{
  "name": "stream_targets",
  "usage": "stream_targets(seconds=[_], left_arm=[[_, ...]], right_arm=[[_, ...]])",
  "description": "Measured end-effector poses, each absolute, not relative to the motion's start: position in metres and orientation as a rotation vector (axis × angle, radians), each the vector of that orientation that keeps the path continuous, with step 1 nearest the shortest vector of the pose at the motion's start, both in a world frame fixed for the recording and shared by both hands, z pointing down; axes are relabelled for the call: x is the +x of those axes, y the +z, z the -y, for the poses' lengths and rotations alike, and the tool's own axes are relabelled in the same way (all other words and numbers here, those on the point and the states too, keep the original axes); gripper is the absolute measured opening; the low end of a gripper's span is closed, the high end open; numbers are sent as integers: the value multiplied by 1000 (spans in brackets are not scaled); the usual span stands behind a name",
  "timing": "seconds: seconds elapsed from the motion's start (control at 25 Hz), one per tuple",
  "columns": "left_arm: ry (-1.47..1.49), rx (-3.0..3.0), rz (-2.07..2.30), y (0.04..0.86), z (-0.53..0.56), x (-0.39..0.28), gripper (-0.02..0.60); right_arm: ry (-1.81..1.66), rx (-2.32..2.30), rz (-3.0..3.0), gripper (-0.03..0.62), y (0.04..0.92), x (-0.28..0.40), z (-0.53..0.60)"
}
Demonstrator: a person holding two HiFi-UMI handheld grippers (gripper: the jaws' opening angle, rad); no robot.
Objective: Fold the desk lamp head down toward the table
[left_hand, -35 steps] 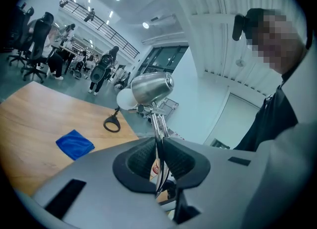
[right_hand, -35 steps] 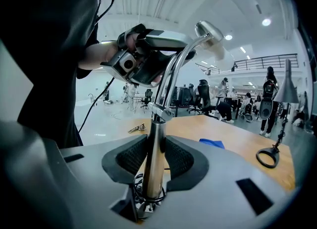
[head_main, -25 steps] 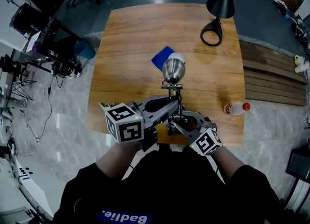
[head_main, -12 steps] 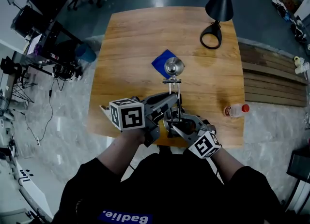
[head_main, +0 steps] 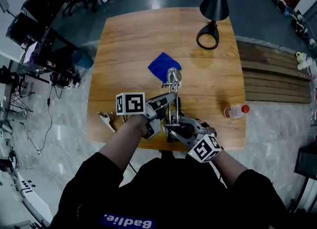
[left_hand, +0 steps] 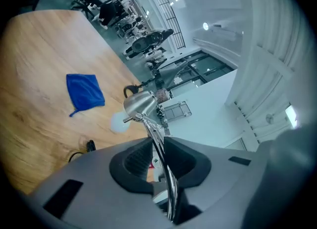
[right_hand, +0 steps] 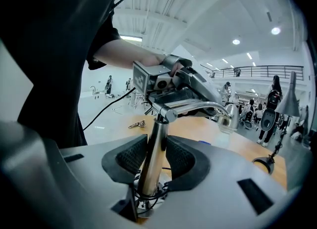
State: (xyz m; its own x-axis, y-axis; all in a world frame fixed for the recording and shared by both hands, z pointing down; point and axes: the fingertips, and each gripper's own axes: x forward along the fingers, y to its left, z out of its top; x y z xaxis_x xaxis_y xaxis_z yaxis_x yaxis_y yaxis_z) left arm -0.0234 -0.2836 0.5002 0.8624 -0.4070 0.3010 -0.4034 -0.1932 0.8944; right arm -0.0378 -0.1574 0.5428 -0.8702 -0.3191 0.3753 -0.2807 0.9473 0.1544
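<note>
A chrome desk lamp stands at the table's near edge, and its head hangs low over the wood, beside a blue cloth. My left gripper is shut on the lamp's thin upper arm. Its jaws have just been opening a little, with the rods still pinched between the pads. Lower down, my right gripper is shut on the upright chrome post, just above the base, which the grippers hide.
A black desk lamp with a ring base stands at the far right of the wooden table. A bottle with a red cap lies at the right edge. A small metal object lies at the near left corner.
The lamp's head has swung forward and down toward the table. My left gripper has sunk with the arm and rolled. My right gripper has stayed on the post.
</note>
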Motion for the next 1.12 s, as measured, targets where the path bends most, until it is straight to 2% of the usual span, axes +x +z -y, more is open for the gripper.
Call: stream_targets(seconds=[0.44,1.12], left_arm=[[-17,1589,539,548,281,-22,110],[-101,1547,496,552,277,-20,120]], right_arm=[[-139,428,2685,115,543,-38,157],[-83,412,2719,115,546,-36,159]])
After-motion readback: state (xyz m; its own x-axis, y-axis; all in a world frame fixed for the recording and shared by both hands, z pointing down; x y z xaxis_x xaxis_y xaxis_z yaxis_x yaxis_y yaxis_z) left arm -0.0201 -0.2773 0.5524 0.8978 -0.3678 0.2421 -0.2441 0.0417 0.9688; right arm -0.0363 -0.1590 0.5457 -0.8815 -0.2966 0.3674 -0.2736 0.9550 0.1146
